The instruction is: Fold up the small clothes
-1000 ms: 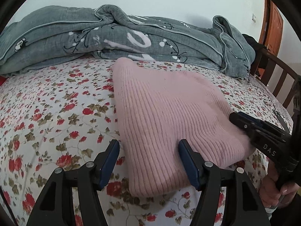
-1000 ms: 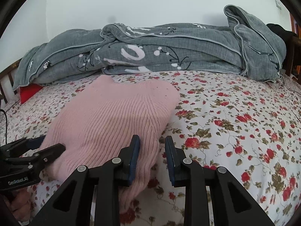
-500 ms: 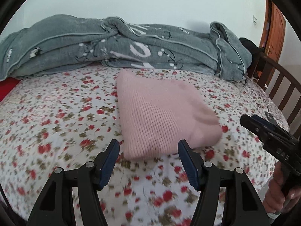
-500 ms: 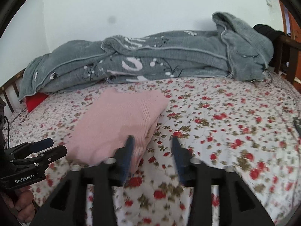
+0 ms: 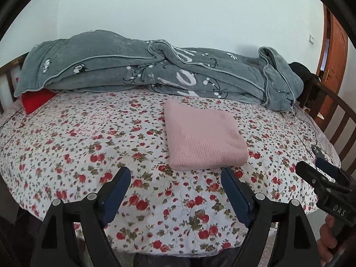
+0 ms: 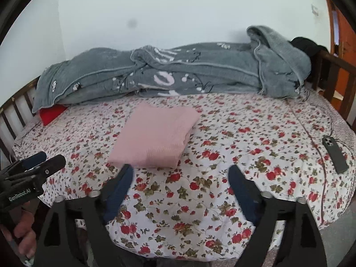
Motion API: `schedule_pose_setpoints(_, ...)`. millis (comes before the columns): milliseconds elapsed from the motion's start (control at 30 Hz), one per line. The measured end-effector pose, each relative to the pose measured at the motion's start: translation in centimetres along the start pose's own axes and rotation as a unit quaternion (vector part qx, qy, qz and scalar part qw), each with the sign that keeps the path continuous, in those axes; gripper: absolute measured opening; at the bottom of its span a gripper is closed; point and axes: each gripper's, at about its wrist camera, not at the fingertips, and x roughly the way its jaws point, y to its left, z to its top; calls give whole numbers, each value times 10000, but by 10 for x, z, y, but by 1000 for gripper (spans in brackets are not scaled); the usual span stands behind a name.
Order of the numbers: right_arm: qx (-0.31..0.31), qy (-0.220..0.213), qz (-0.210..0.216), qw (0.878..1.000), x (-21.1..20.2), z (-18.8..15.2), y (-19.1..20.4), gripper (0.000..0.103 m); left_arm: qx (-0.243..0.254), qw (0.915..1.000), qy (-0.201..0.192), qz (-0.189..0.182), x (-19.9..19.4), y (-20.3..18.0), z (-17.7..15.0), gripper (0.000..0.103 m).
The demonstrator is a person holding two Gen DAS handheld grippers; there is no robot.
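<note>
A pink knitted garment lies folded into a neat rectangle on the floral bedsheet; it also shows in the right wrist view. My left gripper is open and empty, held back from the garment's near edge. My right gripper is open and empty, also short of the garment, over the near part of the bed. The right gripper shows at the right edge of the left wrist view, and the left gripper at the left edge of the right wrist view.
A rolled grey blanket lies along the far side of the bed against the wall. A red item pokes out under its left end. A dark phone lies on the bed's right side. Wooden bed rails stand at the right.
Both grippers have pulled back from the pink garment toward the bed's near edge. The right gripper, nearly shut on the garment a second ago, has opened wide. The garment stays folded on the sheet.
</note>
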Motion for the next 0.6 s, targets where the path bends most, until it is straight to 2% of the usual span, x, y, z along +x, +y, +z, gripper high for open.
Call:
schedule_pose_setpoints(133, -104, -34, -159, 9998, -13, 1, 3, 99, -8, 10000, -50, 36, -11, -1, 0, 82)
schedule_pose_setpoints(600, -90, -102, -232, 9996, -32, -2, -3, 99, 126, 9997, -180, 100, -27, -18, 2, 83)
